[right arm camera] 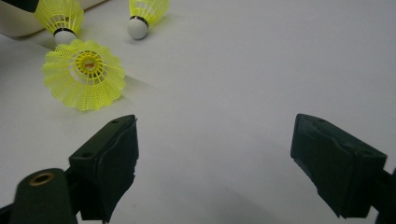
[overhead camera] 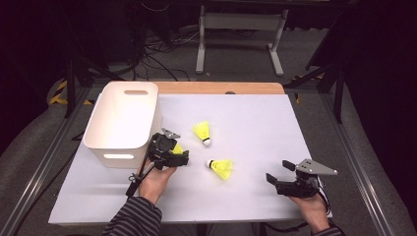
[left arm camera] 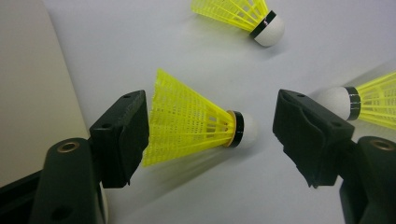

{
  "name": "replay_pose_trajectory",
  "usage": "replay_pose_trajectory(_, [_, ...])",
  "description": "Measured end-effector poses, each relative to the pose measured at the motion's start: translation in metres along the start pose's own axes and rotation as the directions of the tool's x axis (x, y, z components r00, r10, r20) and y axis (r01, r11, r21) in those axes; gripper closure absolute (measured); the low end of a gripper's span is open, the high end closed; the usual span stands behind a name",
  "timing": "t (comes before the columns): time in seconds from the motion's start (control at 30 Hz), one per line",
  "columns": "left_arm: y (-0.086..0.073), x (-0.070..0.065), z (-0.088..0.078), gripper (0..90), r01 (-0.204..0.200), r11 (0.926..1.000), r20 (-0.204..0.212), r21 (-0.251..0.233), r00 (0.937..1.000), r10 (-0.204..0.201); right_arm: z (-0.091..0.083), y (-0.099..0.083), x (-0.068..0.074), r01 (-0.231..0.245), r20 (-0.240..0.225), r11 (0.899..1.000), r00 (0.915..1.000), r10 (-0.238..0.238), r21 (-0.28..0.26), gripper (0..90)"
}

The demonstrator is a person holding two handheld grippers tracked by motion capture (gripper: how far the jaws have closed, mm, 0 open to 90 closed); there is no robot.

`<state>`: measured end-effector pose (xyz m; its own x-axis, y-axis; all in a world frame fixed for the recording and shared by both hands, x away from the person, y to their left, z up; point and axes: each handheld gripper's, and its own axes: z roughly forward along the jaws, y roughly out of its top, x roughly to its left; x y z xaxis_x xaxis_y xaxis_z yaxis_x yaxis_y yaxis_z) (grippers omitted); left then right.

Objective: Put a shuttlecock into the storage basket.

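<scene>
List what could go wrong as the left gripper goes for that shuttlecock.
The left gripper is open, its jaws straddling the shuttlecock lengthwise: closing may crush the yellow skirt or squirt the rounded cork out sideways. The white bin stands close beside it, so a lift might clip its wall. Two other shuttlecocks lie near and might get knocked.

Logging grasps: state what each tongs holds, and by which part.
Nothing is held. The left tongs stand open around a shuttlecock lying on the table, jaws not clamped; the right tongs are open over bare table.

Dark room, grey floor (overhead camera: 236, 54), white table frame (overhead camera: 241, 24) behind.
</scene>
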<state>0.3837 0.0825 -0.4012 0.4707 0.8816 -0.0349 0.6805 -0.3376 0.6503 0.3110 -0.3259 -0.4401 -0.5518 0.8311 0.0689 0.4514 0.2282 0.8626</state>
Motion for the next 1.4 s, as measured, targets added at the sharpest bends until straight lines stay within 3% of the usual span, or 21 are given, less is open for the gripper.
replay_pose_trajectory(0.27, [0.002,0.000,-0.001,28.1,0.006,1.0000,0.000,0.001,1.0000,-0.006,0.000,0.000,0.000,-0.004,-0.003,1.000,1.0000,0.004,-0.002,15.7])
replay_pose_trajectory(0.63, [0.006,0.000,0.005,27.5,-0.015,0.9997,-0.038,0.018,0.9992,0.016,0.001,0.000,0.000,-0.003,-0.005,1.000,1.0000,0.003,-0.001,15.6])
replay_pose_trajectory(0.9, [0.007,0.001,0.013,27.3,0.004,0.9988,-0.035,0.048,0.9994,-0.003,0.000,0.000,0.000,-0.003,-0.007,1.000,1.0000,0.003,-0.002,15.6])
replay_pose_trajectory(1.4, [0.006,0.004,0.019,36.2,0.006,0.9964,-0.027,0.084,0.9996,-0.003,0.000,0.000,0.001,0.001,-0.007,1.000,1.0000,-0.001,-0.001,15.7])
